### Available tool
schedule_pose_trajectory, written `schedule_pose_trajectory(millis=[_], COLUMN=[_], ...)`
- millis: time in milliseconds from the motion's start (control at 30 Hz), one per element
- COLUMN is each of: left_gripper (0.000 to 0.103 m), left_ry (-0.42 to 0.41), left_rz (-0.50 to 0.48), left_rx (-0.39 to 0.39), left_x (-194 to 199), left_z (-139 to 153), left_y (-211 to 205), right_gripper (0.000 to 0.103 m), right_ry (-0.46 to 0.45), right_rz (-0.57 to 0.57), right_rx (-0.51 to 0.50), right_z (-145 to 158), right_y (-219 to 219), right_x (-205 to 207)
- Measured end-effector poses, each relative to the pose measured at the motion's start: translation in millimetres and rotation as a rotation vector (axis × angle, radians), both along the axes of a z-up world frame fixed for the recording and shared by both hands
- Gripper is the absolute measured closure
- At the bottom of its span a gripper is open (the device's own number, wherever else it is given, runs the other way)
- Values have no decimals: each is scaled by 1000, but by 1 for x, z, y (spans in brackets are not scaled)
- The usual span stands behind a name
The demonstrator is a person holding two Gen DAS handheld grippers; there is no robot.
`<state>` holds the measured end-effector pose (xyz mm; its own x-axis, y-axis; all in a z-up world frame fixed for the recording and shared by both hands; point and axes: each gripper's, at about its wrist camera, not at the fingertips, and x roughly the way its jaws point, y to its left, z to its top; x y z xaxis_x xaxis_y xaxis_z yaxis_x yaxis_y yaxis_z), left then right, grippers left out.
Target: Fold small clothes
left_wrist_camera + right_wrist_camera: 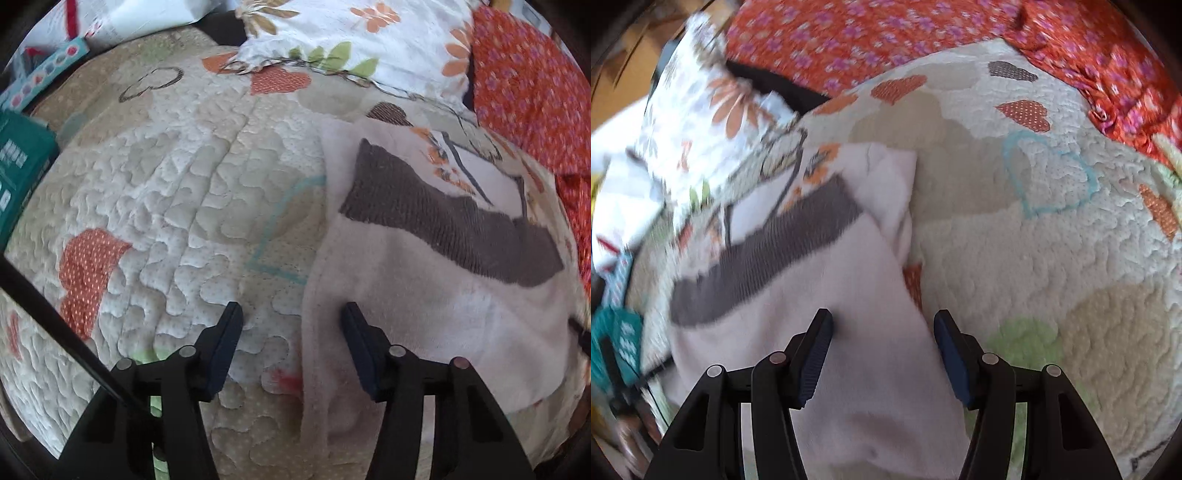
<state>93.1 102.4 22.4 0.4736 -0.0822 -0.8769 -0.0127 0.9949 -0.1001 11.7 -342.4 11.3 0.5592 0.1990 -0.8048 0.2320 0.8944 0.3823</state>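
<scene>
A small pale pink garment (424, 295) with a dark grey band (443, 225) and a printed panel lies flat on the quilted bedspread (192, 192). My left gripper (291, 314) is open, its jaws straddling the garment's left edge just above the cloth. In the right wrist view the same garment (849, 302) lies under my right gripper (882, 321), which is open over its right edge, holding nothing. The right wrist view is blurred by motion.
A floral pillow (351, 33) lies at the head of the quilt. Red flowered fabric (528, 92) borders the right side and also shows in the right wrist view (871, 37). A green box (18, 166) and a long dotted box (44, 74) sit at the left.
</scene>
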Motion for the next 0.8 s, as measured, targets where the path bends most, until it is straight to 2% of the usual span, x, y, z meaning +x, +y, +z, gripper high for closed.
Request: schedule_pose_trajectory(millis=[33,67,133,200,333,433,533,567,633,667,700,733,800], left_gripper=[51,51,51,51,48,41,32,26,13,4,0,0,0], left_ry=[-2,-7,-25,-45,-106,-182,-286,-323,-442,-519,-594,-639,-674], left_rz=[11,23,53,85,106,115,119,124,182,223,251,260,223], left_rx=[-9,-13,-17,-24,-34,-29,3,22,119,169,206,224,220], left_x=[0,-1,-5,-11,-33,-52,-74,-81,-101,-111,-120,-126,-129], left_z=[1,3,7,12,27,44,66,72,87,94,101,106,113], left_y=[2,4,10,14,15,10,0,-3,-9,-12,-15,-16,-21], right_gripper=[70,81,88,89,88,87,84,83,82,80,74,69,68], right_ry=[2,14,21,39,82,91,33,-5,-78,-117,-159,-178,-196], right_rz=[8,19,33,37,32,30,-19,-39,-51,-52,-46,-36,14], right_rx=[-12,-36,-107,-197,-281,-301,-264,-259,-248,-243,-244,-244,-234], right_z=[-1,-2,-1,-2,-1,4,15,21,33,39,45,48,50], right_y=[1,2,3,1,-7,-5,-6,-5,0,4,9,14,30], right_x=[-5,-10,-19,-26,-38,-47,-57,-61,-62,-63,-63,-61,-53])
